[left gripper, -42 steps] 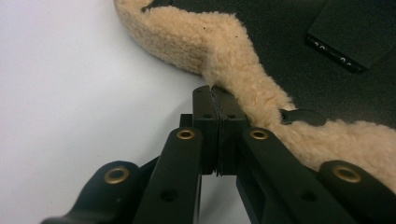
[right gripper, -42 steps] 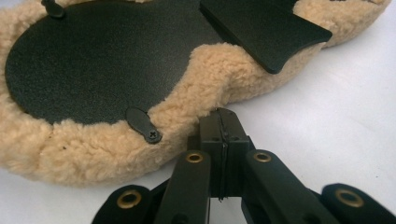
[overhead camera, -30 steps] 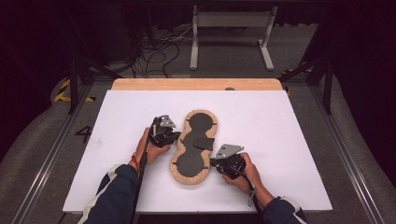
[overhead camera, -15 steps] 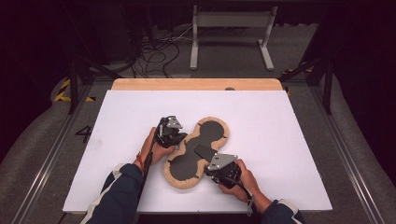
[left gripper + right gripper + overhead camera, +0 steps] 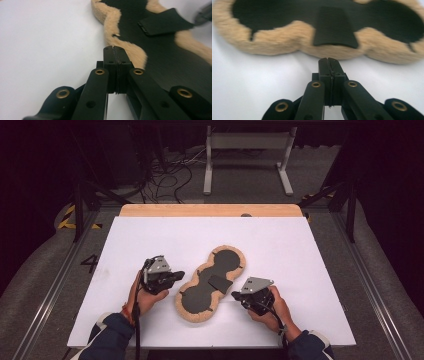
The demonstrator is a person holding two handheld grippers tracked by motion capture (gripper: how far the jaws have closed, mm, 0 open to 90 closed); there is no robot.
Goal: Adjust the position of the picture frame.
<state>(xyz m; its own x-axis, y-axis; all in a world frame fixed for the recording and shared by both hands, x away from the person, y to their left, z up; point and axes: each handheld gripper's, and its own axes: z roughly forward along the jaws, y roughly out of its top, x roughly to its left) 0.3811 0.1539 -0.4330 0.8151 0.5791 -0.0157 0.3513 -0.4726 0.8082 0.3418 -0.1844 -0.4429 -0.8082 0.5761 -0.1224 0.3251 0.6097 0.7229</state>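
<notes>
With both my left gripper [image 5: 115,48] and right gripper [image 5: 329,60] closed on nothing beside the fleece-edged pad [image 5: 200,295], I risk just shoving it across the bench [image 5: 280,245].

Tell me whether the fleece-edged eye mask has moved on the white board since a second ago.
Yes. The eye mask has turned clockwise against the white board: it stood nearly upright, and its far end now leans toward the board's right edge.

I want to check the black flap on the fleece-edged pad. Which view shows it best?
The right gripper view: the flap sits centred, whole and close. The left gripper view shows it slantwise near the top; the high view shows it small on the pad.
</notes>
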